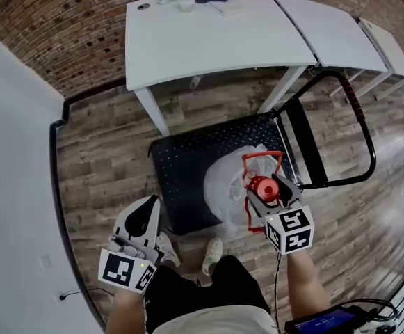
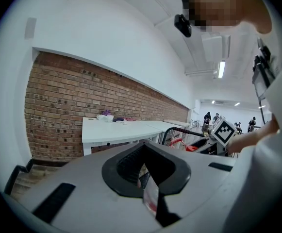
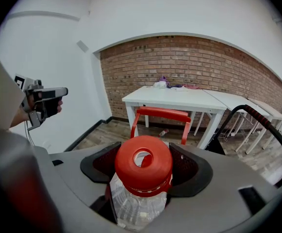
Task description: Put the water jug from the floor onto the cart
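The right gripper (image 3: 143, 165) is clenched on the round red screw cap (image 3: 131, 173) of the large clear plastic water jug (image 1: 224, 186), one dark jaw pressed against each side of the cap. The jug's red carrying handle (image 3: 161, 114) stands upright just behind the cap. In the head view the jug sits a little right of centre, its clear body overlapping the lower right part of the flat black platform cart (image 1: 184, 169); whether it rests on the platform or hangs just above it cannot be told. The cart's black tubular push handle (image 1: 366, 134) loops out toward the right of the frame. The left gripper (image 1: 143, 218) is at the lower left, well apart from the jug, with its jaws closed together and nothing between them. The person's light shoes (image 1: 212, 255) stand on the wood-plank floor (image 1: 104, 152) just below the cart. Beyond the cart, at the top of the frame, a white desk (image 1: 208, 40) stands against a red brick wall (image 1: 62, 19).
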`<act>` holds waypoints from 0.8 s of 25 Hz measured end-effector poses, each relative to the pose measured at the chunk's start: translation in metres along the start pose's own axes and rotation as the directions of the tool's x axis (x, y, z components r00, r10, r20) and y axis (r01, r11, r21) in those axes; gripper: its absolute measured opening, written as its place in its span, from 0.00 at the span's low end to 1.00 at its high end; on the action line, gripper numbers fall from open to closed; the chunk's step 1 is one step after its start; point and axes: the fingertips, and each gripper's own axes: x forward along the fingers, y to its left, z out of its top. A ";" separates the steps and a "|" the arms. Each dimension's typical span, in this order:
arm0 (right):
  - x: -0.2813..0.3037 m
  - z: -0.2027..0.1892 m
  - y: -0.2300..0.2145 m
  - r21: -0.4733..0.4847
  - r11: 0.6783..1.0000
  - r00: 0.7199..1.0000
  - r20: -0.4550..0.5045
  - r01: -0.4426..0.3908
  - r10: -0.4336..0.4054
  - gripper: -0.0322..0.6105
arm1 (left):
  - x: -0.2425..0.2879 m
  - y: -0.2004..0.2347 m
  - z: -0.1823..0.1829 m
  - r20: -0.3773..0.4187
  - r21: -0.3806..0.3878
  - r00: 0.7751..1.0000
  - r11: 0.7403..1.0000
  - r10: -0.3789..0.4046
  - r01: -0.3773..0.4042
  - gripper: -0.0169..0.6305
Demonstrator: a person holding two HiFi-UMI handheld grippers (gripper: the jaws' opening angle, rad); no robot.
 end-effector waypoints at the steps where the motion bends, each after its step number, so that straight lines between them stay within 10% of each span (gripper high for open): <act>1: 0.005 -0.005 0.001 0.001 1.000 1.000 -0.003 -0.001 0.001 0.54 | 0.003 0.003 -0.004 -0.002 0.002 1.000 1.000 -0.001 0.001 0.03; 20: 0.087 -0.070 0.009 -0.002 1.000 0.998 -0.055 -0.006 0.006 0.54 | 0.022 0.032 -0.071 -0.028 -0.023 0.999 1.000 0.016 -0.017 0.03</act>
